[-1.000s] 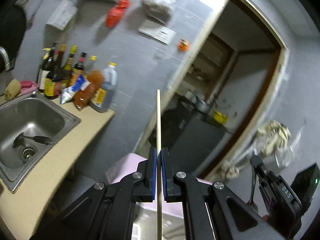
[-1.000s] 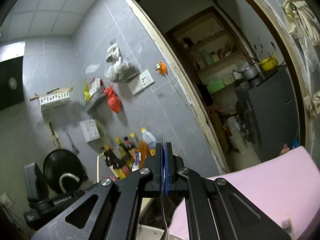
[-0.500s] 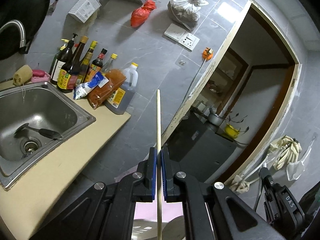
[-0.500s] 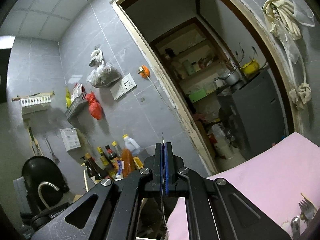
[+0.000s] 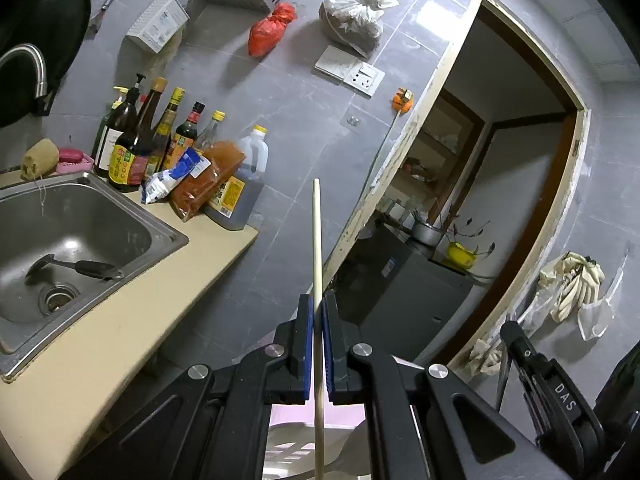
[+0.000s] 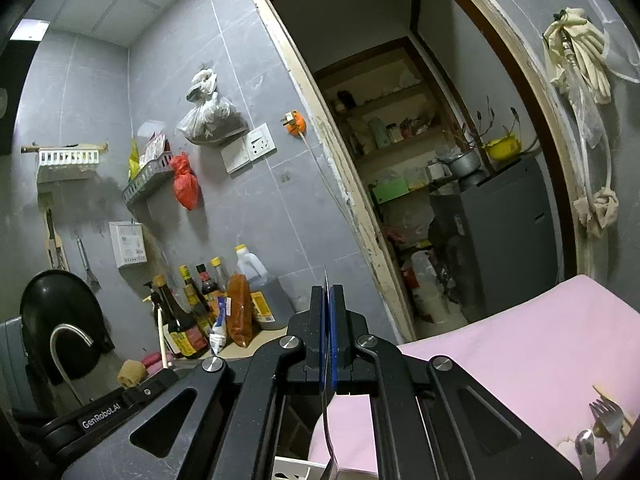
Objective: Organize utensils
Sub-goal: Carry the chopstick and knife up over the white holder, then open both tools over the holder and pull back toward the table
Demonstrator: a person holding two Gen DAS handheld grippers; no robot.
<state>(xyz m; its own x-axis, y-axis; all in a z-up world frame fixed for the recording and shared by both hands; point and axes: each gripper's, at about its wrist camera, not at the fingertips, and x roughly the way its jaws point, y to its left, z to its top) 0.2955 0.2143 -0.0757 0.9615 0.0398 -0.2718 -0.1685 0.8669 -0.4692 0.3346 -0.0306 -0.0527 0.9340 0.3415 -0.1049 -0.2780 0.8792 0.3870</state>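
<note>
My left gripper [image 5: 316, 304] is shut on a pale wooden chopstick [image 5: 317, 240] that stands upright between the blue pads, its tip pointing up. My right gripper [image 6: 328, 292] is shut on a thin metal utensil handle [image 6: 329, 420] seen edge on; its lower end is hidden below the frame. A metal fork [image 6: 606, 416] and other utensils lie on the pink mat [image 6: 500, 344] at the lower right of the right wrist view. The left gripper body [image 6: 104, 412] shows at the lower left there.
A steel sink [image 5: 60, 232] holding a dark utensil sits in a beige counter [image 5: 132, 316]. Sauce bottles [image 5: 160, 148] and a jug line the tiled wall. A white slotted holder [image 6: 292, 468] shows below the right gripper. A doorway [image 6: 420, 184] opens to a storeroom.
Both grippers tilted and shifted, so the views swung: the sink and bottles moved right in the left view, and the pink mat with the fork came further into the right view. Grips unchanged.
</note>
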